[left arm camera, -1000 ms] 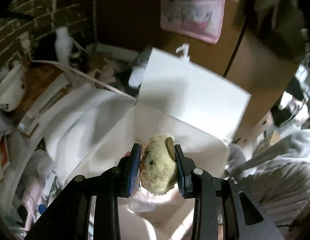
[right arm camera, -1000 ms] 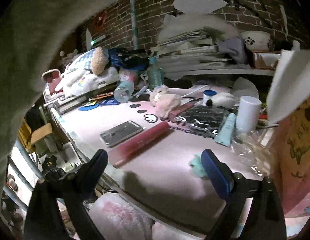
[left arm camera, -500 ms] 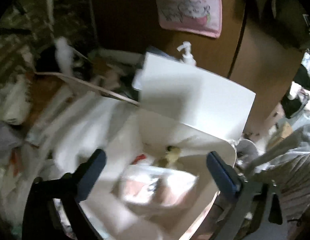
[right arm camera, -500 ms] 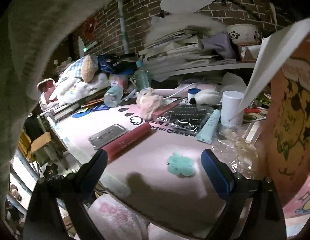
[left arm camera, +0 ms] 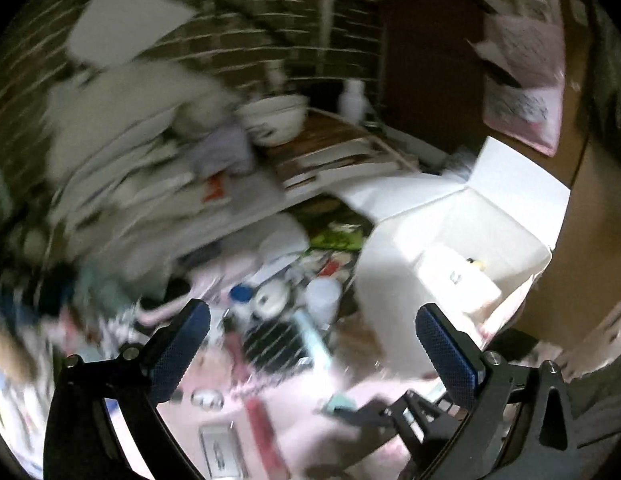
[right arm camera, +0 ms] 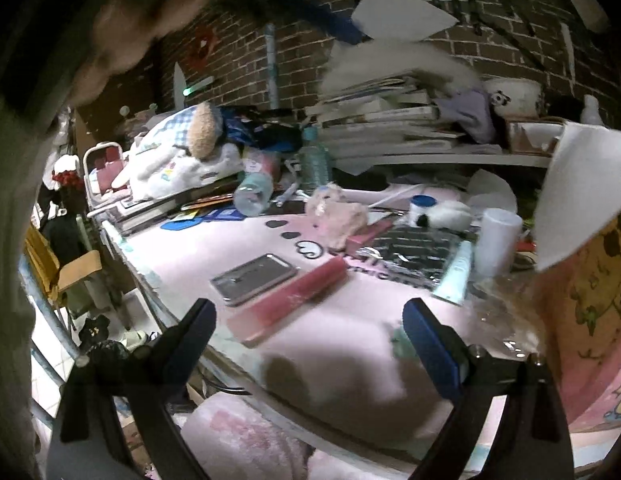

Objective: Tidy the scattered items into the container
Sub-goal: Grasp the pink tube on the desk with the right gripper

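Note:
My left gripper [left arm camera: 314,348] is open with nothing between its fingers. It hangs over the cluttered pink table mat [left arm camera: 294,408], left of the open white box [left arm camera: 394,280]; this view is blurred. Pale items lie inside the box. My right gripper [right arm camera: 310,344] is also open, low over the pink mat [right arm camera: 350,320] at the table's near edge. A small teal item [right arm camera: 399,339] lies just beside its right finger. Ahead of it are a long red box [right arm camera: 286,304], a flat metal case [right arm camera: 254,278], a teal tube [right arm camera: 456,276], a white cup [right arm camera: 498,240] and a pink fluffy toy [right arm camera: 338,216].
The box's pink cartoon-printed wall [right arm camera: 582,320] and a white flap [right arm camera: 582,192] fill the right side. Crumpled clear plastic [right arm camera: 502,312] lies at its foot. Stacked books [right arm camera: 382,120], a toppled bottle [right arm camera: 254,192] and plush toys crowd the back. A blurred hand [right arm camera: 150,12] is at the upper left.
My left gripper opened over the white box and let go of the yellow-green plush, then swung left toward the table. The right gripper shifted slightly; the teal item now sits by its right finger.

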`<action>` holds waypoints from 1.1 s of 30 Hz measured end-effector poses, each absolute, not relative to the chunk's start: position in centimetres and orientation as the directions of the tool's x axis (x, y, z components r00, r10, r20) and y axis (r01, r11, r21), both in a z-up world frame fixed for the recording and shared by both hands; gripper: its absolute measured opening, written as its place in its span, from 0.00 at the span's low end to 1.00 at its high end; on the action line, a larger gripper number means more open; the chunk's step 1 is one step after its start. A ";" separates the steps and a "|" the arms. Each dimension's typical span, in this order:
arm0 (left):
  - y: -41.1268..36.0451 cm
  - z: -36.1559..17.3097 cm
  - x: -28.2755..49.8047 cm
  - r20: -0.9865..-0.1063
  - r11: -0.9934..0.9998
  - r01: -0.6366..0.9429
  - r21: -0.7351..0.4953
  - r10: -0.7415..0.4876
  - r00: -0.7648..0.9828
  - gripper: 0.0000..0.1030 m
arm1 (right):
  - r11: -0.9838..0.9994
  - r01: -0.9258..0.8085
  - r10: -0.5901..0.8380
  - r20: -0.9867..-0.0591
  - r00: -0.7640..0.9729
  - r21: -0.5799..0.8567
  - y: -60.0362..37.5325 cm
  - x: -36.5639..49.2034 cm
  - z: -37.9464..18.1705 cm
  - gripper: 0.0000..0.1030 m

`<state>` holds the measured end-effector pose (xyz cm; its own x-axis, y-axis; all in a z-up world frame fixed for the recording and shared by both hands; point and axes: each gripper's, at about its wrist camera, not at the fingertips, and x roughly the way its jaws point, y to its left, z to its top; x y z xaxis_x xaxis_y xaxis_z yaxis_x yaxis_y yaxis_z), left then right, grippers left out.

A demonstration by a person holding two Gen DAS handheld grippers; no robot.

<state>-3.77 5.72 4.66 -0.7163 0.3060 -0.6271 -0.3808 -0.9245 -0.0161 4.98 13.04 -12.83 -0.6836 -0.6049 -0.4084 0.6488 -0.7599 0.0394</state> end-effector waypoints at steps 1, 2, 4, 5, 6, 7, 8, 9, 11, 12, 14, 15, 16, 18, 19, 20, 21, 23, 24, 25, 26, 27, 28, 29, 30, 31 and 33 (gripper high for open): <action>4.6 4.2 -3.2 -0.620 -0.934 -0.357 -0.028 0.296 -0.727 1.00 | -0.759 0.651 -0.602 -0.412 -0.684 0.028 12.6 5.1 -12.9 0.91; 3.7 3.7 -2.6 -0.612 -0.944 -0.329 -0.033 0.279 -0.740 1.00 | -0.756 0.655 -0.598 -0.420 -0.683 0.012 12.0 5.2 -13.0 0.90; 2.2 3.0 -1.6 -0.603 -0.959 -0.279 -0.042 0.247 -0.758 1.00 | -0.751 0.660 -0.592 -0.435 -0.678 -0.008 11.0 5.3 -13.2 0.82; 1.3 2.4 -1.0 -0.598 -0.968 -0.247 -0.053 0.229 -0.768 1.00 | -0.750 0.661 -0.584 -0.446 -0.678 -0.021 10.5 5.3 -13.4 0.77; 0.6 2.0 -0.6 -0.596 -0.972 -0.225 -0.064 0.219 -0.773 1.00 | -0.751 0.659 -0.575 -0.456 -0.679 -0.034 10.0 5.3 -13.6 0.70; 0.0 1.5 -0.2 -0.593 -0.976 -0.205 -0.077 0.210 -0.777 1.00 | -0.754 0.656 -0.567 -0.462 -0.682 -0.043 9.7 5.3 -13.8 0.64; -0.8 1.0 0.3 -0.590 -0.979 -0.179 -0.095 0.200 -0.782 1.00 | -0.757 0.651 -0.557 -0.471 -0.684 -0.051 9.3 5.2 -14.1 0.63; -1.3 0.6 0.5 -0.588 -0.981 -0.161 -0.110 0.195 -0.785 1.00 | -0.759 0.649 -0.551 -0.479 -0.683 -0.052 9.2 5.0 -14.3 0.60; -2.5 -0.4 1.0 -0.589 -0.983 -0.127 -0.136 0.183 -0.787 1.00 | -0.762 0.646 -0.550 -0.484 -0.681 -0.044 9.2 4.8 -14.5 0.58; -2.9 -0.9 1.3 -0.590 -0.984 -0.105 -0.143 0.170 -0.789 1.00 | -0.772 0.633 -0.537 -0.479 -0.694 -0.051 9.4 4.9 -14.4 0.57; -3.7 -1.8 1.5 -0.595 -0.986 -0.069 -0.153 0.148 -0.790 1.00 | -0.786 0.614 -0.517 -0.471 -0.715 -0.068 9.9 5.0 -14.3 0.51; -3.9 -2.0 1.5 -0.596 -0.985 -0.059 -0.161 0.145 -0.790 1.00 | -0.796 0.601 -0.503 -0.472 -0.724 -0.074 10.3 4.9 -14.3 0.51; -4.1 -2.3 1.5 -0.597 -0.984 -0.053 -0.171 0.146 -0.789 1.00 | -0.806 0.588 -0.489 -0.476 -0.731 -0.075 10.7 4.6 -14.3 0.51; -4.4 -2.9 1.7 -0.596 -0.979 -0.059 -0.195 0.166 -0.786 1.00 | -0.829 0.556 -0.463 -0.483 -0.744 -0.062 12.0 4.1 -14.2 0.51; -4.5 -3.1 1.7 -0.595 -0.977 -0.062 -0.204 0.174 -0.785 1.00 | -0.837 0.544 -0.453 -0.485 -0.748 -0.057 12.5 3.9 -14.2 0.51; -4.6 -3.4 1.7 -0.596 -0.976 -0.060 -0.211 0.177 -0.783 1.00 | -0.843 0.535 -0.448 -0.485 -0.751 -0.050 13.1 3.7 -14.1 0.51; -4.6 -3.6 1.7 -0.597 -0.975 -0.057 -0.214 0.176 -0.782 1.00 | -0.846 0.532 -0.450 -0.482 -0.752 -0.039 13.5 3.5 -14.1 0.51; -4.5 -4.2 1.7 -0.601 -0.974 -0.049 -0.220 0.175 -0.780 1.00 | -0.842 0.539 -0.463 -0.481 -0.745 -0.025 13.8 3.2 -14.0 0.50; -4.5 -4.5 1.7 -0.603 -0.973 -0.049 -0.226 0.179 -0.778 1.00 | -0.838 0.545 -0.467 -0.481 -0.742 -0.027 13.6 3.1 -14.0 0.47; -4.5 -4.7 1.6 -0.604 -0.971 -0.050 -0.233 0.185 -0.775 1.00 | -0.833 0.552 -0.472 -0.484 -0.737 -0.029 13.4 2.9 -14.1 0.42; -4.5 -5.1 1.6 -0.606 -0.969 -0.050 -0.241 0.191 -0.772 1.00 | -0.829 0.558 -0.475 -0.489 -0.732 -0.030 13.1 2.6 -14.2 0.40; -4.4 -5.3 1.5 -0.608 -0.969 -0.049 -0.244 0.192 -0.770 1.00 | -0.828 0.560 -0.479 -0.486 -0.731 -0.026 12.9 2.4 -14.2 0.38; -4.4 -5.5 1.5 -0.612 -0.969 -0.047 -0.244 0.191 -0.767 1.00 | -0.828 0.560 -0.481 -0.485 -0.731 -0.023 12.8 2.3 -14.2 0.37; -4.2 -5.8 1.5 -0.618 -0.970 -0.045 -0.240 0.188 -0.763 1.00 | -0.827 0.562 -0.484 -0.486 -0.728 -0.018 12.6 2.1 -14.2 0.36; -4.1 -6.1 1.5 -0.622 -0.970 -0.044 -0.237 0.187 -0.760 1.00 | -0.827 0.562 -0.487 -0.486 -0.725 -0.010 12.5 1.8 -14.3 0.33; -4.0 -6.3 1.4 -0.626 -0.971 -0.044 -0.235 0.186 -0.757 1.00 | -0.827 0.561 -0.489 -0.485 -0.725 -0.005 12.3 1.7 -14.3 0.30; -3.8 -6.8 1.4 -0.631 -0.971 -0.048 -0.234 0.189 -0.752 1.00 | -0.827 0.562 -0.495 -0.476 -0.727 0.001 12.1 1.5 -14.4 0.22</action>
